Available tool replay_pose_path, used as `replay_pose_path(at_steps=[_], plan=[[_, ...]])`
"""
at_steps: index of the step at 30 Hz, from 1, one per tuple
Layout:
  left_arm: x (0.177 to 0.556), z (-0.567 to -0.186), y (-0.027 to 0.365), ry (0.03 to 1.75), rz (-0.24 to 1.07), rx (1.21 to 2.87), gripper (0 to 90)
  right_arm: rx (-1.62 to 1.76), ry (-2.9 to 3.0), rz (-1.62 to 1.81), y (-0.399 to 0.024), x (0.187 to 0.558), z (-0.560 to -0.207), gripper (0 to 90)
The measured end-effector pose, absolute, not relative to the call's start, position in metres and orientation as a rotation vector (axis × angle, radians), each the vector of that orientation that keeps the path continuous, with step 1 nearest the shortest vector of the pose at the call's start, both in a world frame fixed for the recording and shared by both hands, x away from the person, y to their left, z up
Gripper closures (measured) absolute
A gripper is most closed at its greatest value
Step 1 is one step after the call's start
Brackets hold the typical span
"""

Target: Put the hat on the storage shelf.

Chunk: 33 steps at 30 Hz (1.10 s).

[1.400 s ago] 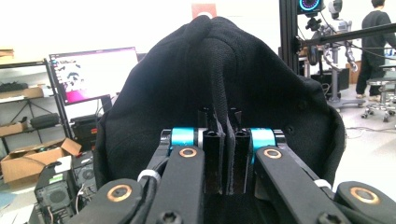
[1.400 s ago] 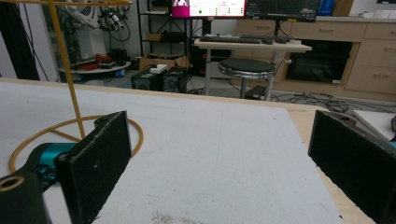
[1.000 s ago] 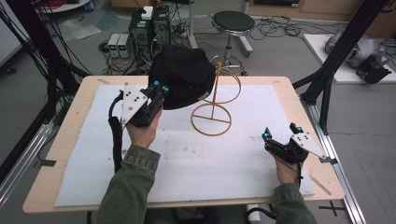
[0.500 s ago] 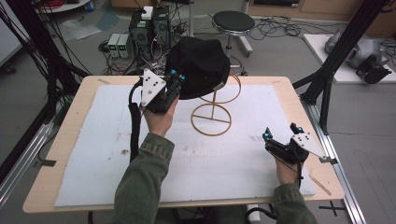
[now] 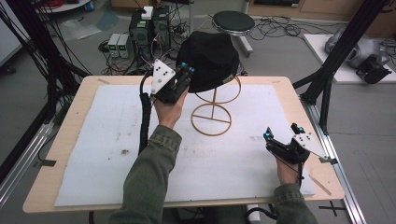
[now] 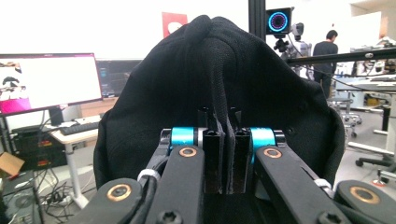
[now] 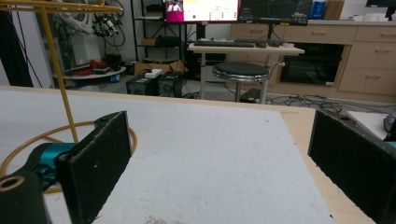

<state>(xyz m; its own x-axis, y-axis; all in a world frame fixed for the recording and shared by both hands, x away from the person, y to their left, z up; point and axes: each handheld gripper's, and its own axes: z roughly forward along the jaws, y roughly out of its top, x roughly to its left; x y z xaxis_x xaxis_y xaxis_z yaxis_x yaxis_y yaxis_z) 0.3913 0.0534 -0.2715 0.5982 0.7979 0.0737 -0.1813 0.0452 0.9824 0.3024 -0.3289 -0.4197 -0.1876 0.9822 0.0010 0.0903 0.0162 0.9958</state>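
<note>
From the high view, a black hat (image 5: 211,60) sits over the top of a yellow wire stand (image 5: 213,110) near the far middle of the table (image 5: 289,93), which is covered by a white mat (image 5: 224,163). The left gripper (image 5: 187,71) is raised at the hat's left edge, its jaws closed on a fold of the brim, with the person's left hand (image 5: 169,108) beneath it. Whether the hat rests fully on the stand's upper ring or is partly lifted off it is hard to judge from this angle. The right gripper (image 5: 281,134) lies low over the mat near the right edge, well apart from the stand, jaws spread with nothing between them, held by the right hand (image 5: 287,168).

In the left gripper view, the two black jaws of the left gripper (image 6: 226,161) are pressed together on a ridge of the hat's (image 6: 187,93) black fabric, which bunches up above them. A monitor (image 6: 49,81) stands on a desk behind at left.

In the right gripper view, the jaws stand wide apart over the bare mat (image 7: 210,158). The stand's (image 7: 60,93) base ring and upright rod appear at left, beyond the left jaw. A round stool (image 7: 240,72) stands past the table's far edge.
</note>
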Motion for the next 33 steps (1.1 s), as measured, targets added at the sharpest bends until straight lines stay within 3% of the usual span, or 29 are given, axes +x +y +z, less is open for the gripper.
replay_pose_path(at_steps=[8, 18, 33], plan=[[0.409, -0.256, 0.029, 0.556, 0.738, 1.408, 87.4, 1.177, 1.411, 1.302, -0.330, 0.302, -0.420, 5.1], [0.425, -0.261, 0.022, 0.641, 0.646, 1.550, 87.4, 1.178, 1.413, 1.300, -0.332, 0.302, -0.420, 5.1], [0.425, -0.264, 0.022, 0.652, 0.635, 1.628, 87.1, 1.177, 1.414, 1.299, -0.332, 0.302, -0.420, 5.1]])
